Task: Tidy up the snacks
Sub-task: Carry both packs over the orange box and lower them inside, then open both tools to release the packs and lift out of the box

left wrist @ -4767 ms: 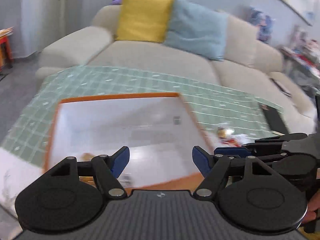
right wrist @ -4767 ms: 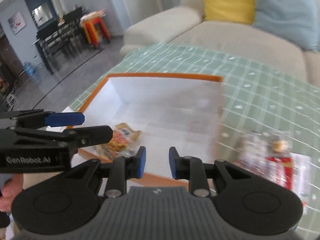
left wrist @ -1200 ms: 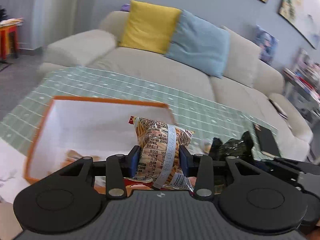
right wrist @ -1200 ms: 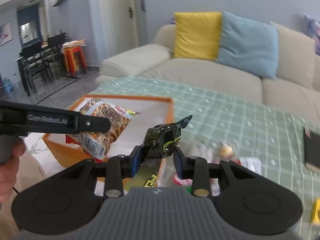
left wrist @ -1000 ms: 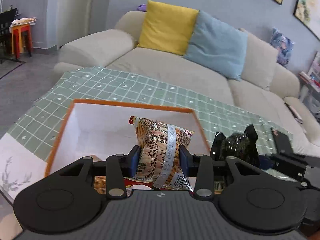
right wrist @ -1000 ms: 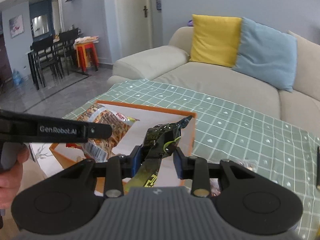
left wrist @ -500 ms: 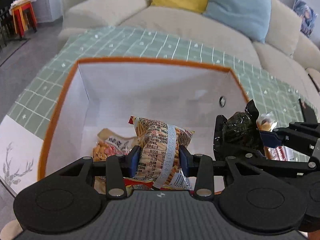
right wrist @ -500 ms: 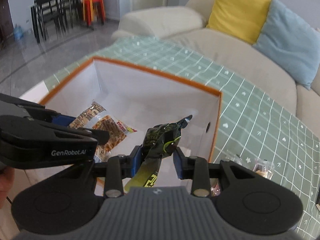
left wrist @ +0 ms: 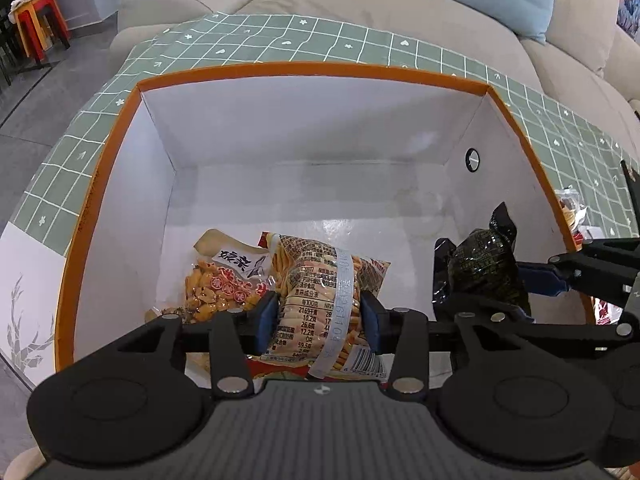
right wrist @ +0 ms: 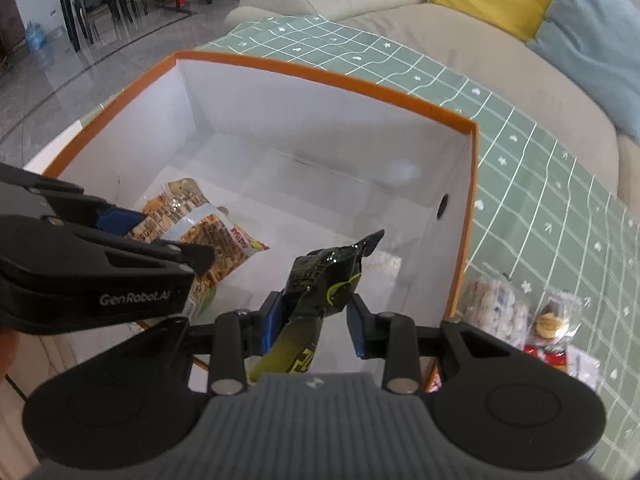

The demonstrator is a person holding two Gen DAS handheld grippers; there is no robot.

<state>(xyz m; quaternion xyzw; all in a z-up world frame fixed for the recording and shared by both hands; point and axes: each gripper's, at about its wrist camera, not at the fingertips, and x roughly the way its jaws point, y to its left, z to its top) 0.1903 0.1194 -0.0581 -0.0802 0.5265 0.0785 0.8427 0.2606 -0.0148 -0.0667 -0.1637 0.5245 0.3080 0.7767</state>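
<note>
Holding two packets over the orange-rimmed box [left wrist: 120,128], we have the left gripper [left wrist: 318,322] with its jaws just eased wider, pads flanking the striped snack bag [left wrist: 320,280] at its waist; whether they still press it we cannot tell. The right gripper [right wrist: 314,320] pinches the dark green packet [right wrist: 320,276] nearly closed. Both look light, crinkly and slippery, best taken mid-body. A peanut bag [left wrist: 220,280] lies on the box floor; more snacks [right wrist: 520,312] wait on the green checked cloth [right wrist: 540,184]
</note>
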